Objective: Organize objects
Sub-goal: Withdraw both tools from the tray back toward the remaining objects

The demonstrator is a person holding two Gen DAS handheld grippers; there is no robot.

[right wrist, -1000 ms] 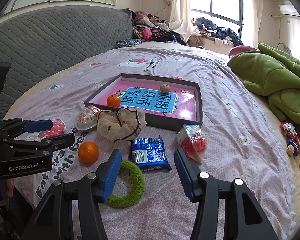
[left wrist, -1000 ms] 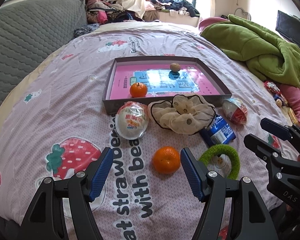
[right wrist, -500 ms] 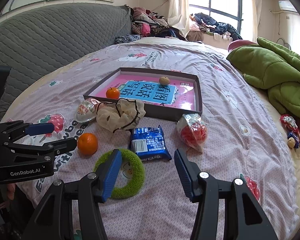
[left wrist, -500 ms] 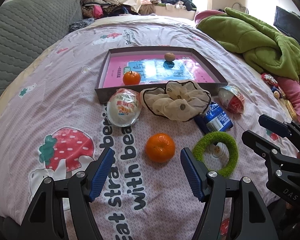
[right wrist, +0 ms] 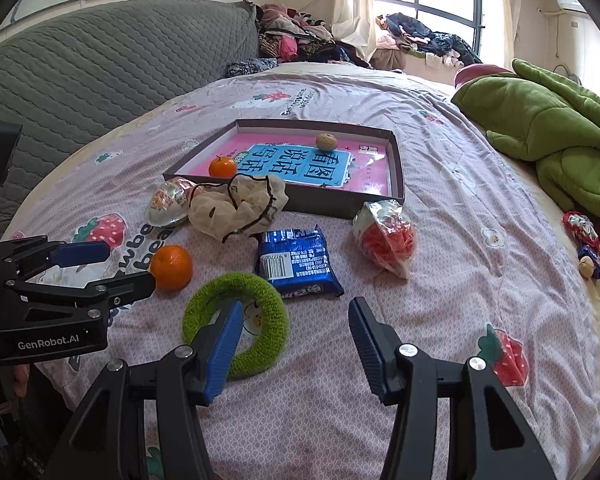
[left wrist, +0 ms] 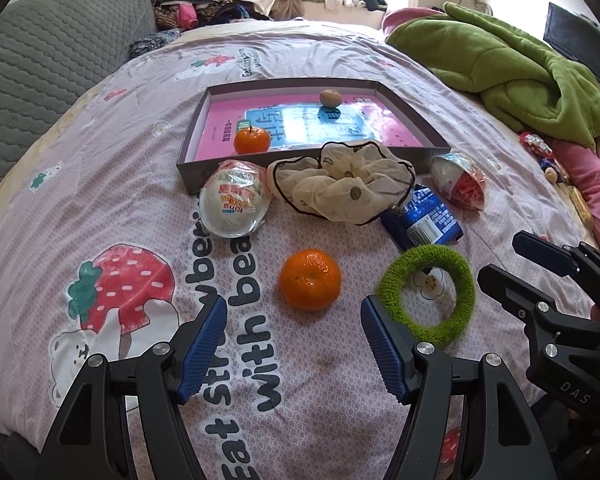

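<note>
A shallow box (left wrist: 188, 176) (right wrist: 396, 160) lies on the bed, holding a small orange (left wrist: 252, 140) (right wrist: 222, 167) and a brown nut (left wrist: 331, 98) (right wrist: 326, 142). In front of it lie a toy egg (left wrist: 234, 204) (right wrist: 168, 206), a cream scrunchie (left wrist: 342, 186) (right wrist: 236, 208), a blue snack pack (left wrist: 426, 222) (right wrist: 298, 262), a red-and-white packet (left wrist: 460, 184) (right wrist: 386, 236), a loose orange (left wrist: 310, 279) (right wrist: 171, 267) and a green ring (left wrist: 426, 296) (right wrist: 236, 330). My left gripper (left wrist: 294, 344) is open and empty, just short of the loose orange. My right gripper (right wrist: 296, 346) is open and empty, near the green ring.
A green blanket (left wrist: 512, 68) (right wrist: 556, 136) is heaped at the right. A grey quilted headboard (right wrist: 100, 68) stands at the left. Small wrapped sweets (right wrist: 584, 240) lie at the bed's right edge. Clothes (right wrist: 292, 40) are piled by the window.
Both grippers have drawn back and lifted a little, so the objects sit higher in the views. Both stay open and nothing on the bed has moved.
</note>
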